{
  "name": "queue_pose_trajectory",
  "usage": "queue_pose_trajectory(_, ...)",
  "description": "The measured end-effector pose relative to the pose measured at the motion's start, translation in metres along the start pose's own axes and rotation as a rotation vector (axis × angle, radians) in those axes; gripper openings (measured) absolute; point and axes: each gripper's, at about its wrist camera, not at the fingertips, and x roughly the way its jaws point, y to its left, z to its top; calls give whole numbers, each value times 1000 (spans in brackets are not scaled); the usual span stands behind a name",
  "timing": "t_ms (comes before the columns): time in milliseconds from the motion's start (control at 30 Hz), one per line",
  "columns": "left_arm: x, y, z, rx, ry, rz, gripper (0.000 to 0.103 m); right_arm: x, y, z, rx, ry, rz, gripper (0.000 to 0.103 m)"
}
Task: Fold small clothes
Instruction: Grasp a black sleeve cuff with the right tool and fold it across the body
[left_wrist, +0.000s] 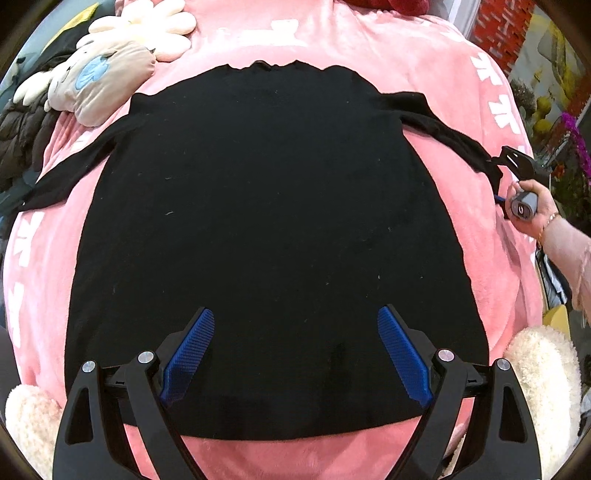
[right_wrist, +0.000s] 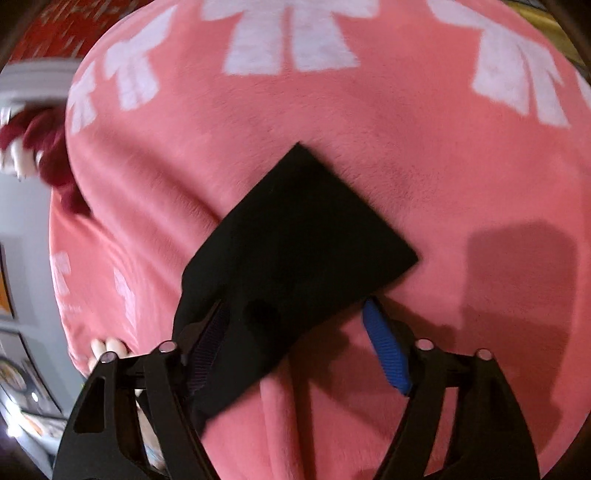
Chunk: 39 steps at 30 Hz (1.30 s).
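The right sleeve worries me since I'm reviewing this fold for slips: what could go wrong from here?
1. The right tool looks open around the sleeve end, so the cloth may slide out when lifted.
2. The left tool hovers open over the black top without pinning it, so pulling the sleeve could drag the body across the pink blanket.

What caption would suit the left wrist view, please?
Open left gripper hovers over black top on pink blanket.
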Motion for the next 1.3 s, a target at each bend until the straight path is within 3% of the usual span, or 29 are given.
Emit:
queue_pose_trajectory(33, 0, 0, -1, 2, 4, -5, 88, 1, 0, 2, 6, -9, 10, 48)
queue_pose_trajectory(100, 2, -3, 0, 10, 6, -2, 88, 0, 3, 6, -5, -20, 21, 2)
queue_pose_trajectory(233, 3, -3, -1, 18, 8, 5, 88, -49, 30, 12, -121, -162, 123, 2)
queue_pose_trajectory(300, 2, -1, -1, 8, 5, -1, 88, -77, 33, 16, -163, -231, 124, 2)
queue_pose_trajectory(367, 2, 1, -1, -2, 8, -12, 88, -70, 27, 22, -215, -214, 25, 2)
queue_pose_trajectory(433, 4, 0, 0, -1, 12, -15, 88, -48, 9, 27, -225, -121, -113, 2)
queue_pose_trajectory(500, 3, -2, 1, 10, 7, -15, 88, -45, 8, 23, -268, -112, -136, 2)
queue_pose_trajectory(633, -3, -1, 2, 10, -9, -20, 88, -50, 43, 16, -349, -129, -125, 2)
queue_pose_trajectory(733, -7, 1, -1, 1, -9, -31, 88, -66, 76, 7, -378, -159, -41, 2)
queue_pose_trajectory(867, -12, 5, -5, -11, -18, -43, 88, -91, 160, -19, -507, -169, 132, 2)
queue_pose_trajectory(967, -17, 12, -8, -32, -23, -53, 88, -101, 245, -65, -650, -128, 276, 2)
queue_pose_trajectory(1067, -23, 22, -11, -61, -35, -61, 88, -98, 322, -136, -835, -53, 380, 2)
queue_pose_trajectory(1133, -28, 31, -12, -80, -48, -62, 88, -87, 367, -204, -984, 29, 433, 2)
queue_pose_trajectory(1167, -31, 36, -12, -90, -53, -62, 88, -81, 378, -229, -1039, 57, 443, 2)
queue_pose_trajectory(1200, -33, 41, -13, -101, -58, -62, 88, -68, 395, -275, -1134, 111, 451, 2)
queue_pose_trajectory(1300, -39, 59, -17, -135, -72, -57, 88, -28, 403, -375, -1320, 262, 416, 3)
